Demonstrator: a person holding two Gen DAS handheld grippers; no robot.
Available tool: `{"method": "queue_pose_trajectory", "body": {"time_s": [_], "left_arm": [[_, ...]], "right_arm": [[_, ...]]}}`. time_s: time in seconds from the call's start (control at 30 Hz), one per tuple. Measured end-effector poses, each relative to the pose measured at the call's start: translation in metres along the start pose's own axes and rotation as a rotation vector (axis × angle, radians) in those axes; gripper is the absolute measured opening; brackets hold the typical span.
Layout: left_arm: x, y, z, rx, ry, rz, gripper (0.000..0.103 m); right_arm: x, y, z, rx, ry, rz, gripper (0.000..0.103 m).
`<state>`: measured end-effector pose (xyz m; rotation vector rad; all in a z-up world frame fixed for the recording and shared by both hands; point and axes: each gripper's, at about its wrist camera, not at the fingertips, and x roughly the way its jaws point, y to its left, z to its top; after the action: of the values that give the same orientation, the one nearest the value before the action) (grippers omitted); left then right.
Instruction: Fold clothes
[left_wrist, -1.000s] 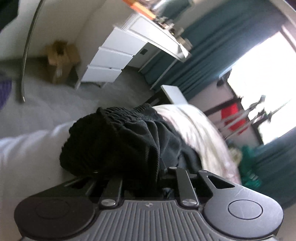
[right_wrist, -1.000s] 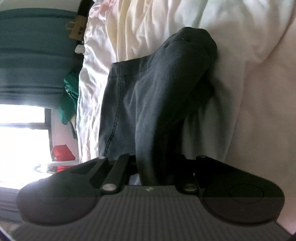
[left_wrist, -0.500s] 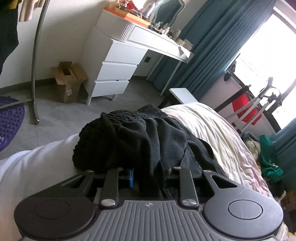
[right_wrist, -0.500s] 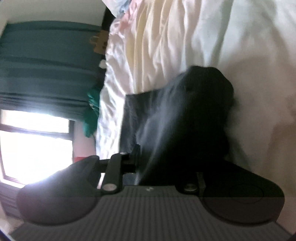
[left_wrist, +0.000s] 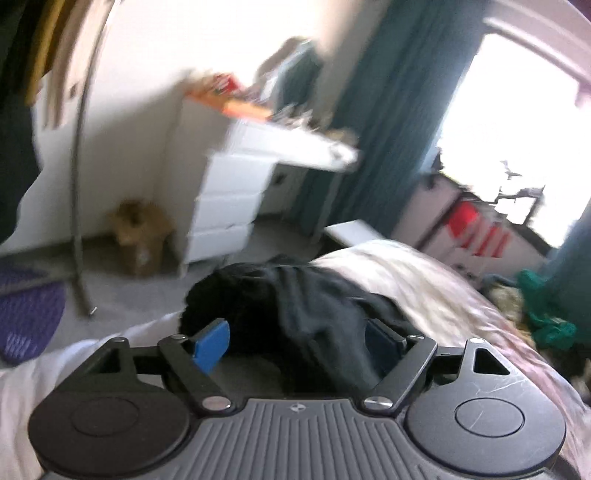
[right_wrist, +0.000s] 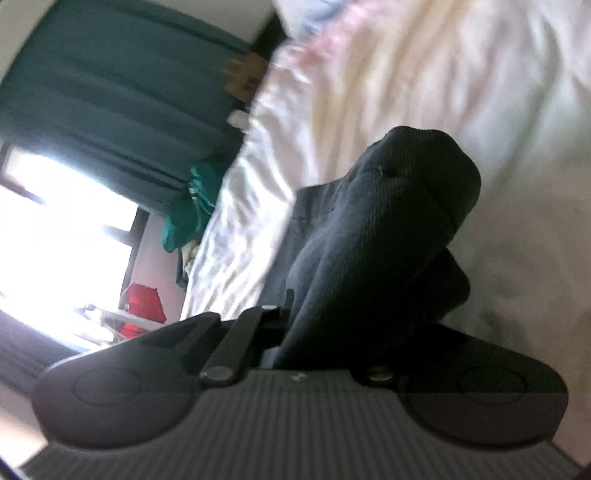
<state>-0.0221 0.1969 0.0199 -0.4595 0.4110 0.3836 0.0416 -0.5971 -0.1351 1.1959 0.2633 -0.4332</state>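
Two tongs are at work on one dark garment (left_wrist: 295, 306), which lies bunched on the pale bed cover (left_wrist: 417, 273) near the bed's edge. Your left tongs (left_wrist: 295, 341) have just been opening and now stand wide, blue pads clear of the cloth on both sides, though a fold of it still lies between them. Your right tongs (right_wrist: 314, 332) have just been closing and are pinched tight on the same garment (right_wrist: 388, 229), which runs up from the jaws and humps over the bedding (right_wrist: 443, 74).

With one end let go, judge the fold before moving on: the cloth looks heaped rather than flat, so keep the right pinch firm and draw it gently taut. Bring the left tongs back only when you have picked out a clean hem or corner; the ribbed band at the far edge seems the easiest to catch. Grab a single layer, not the whole bunch.

Mind the bed's edge on the left, where the garment could slide to the floor (left_wrist: 122, 291). Beyond it stand a white chest of drawers (left_wrist: 229, 206), a cardboard box (left_wrist: 142, 240) and a metal rail (left_wrist: 75, 184), all well apart. Green clothing (left_wrist: 546, 314) lies beside the bed's far side; do not confuse it with your piece.
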Motion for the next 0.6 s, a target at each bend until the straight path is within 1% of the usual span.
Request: {"method": "queue_pose_trajectory", "body": {"time_s": [0.07, 0.17, 0.27, 0.37, 0.47, 0.57, 0.6], "left_arm": [[-0.01, -0.007, -0.008, 0.038, 0.003, -0.082, 0.083], [-0.005, -0.028, -0.015, 0.084, 0.049, -0.199, 0.084], [0.015, -0.061, -0.025, 0.182, 0.075, -0.253, 0.084], [0.04, -0.101, -0.037, 0.311, 0.076, -0.283, 0.084], [0.065, -0.136, -0.058, 0.406, 0.08, -0.287, 0.084], [0.098, -0.156, -0.094, 0.489, 0.157, -0.253, 0.084], [0.107, -0.159, -0.106, 0.533, 0.178, -0.237, 0.085]], "right_arm": [[-0.002, 0.004, 0.003, -0.016, -0.017, 0.015, 0.01], [0.0, 0.001, 0.008, -0.019, -0.018, 0.005, 0.01], [-0.003, -0.006, 0.006, -0.019, -0.01, -0.018, 0.01], [-0.005, -0.007, 0.004, -0.038, -0.007, -0.029, 0.01], [-0.006, -0.003, 0.001, -0.075, -0.014, -0.043, 0.01], [-0.011, 0.0, -0.002, -0.109, -0.021, -0.063, 0.01], [-0.012, 0.001, -0.002, -0.119, -0.023, -0.07, 0.01]]}}
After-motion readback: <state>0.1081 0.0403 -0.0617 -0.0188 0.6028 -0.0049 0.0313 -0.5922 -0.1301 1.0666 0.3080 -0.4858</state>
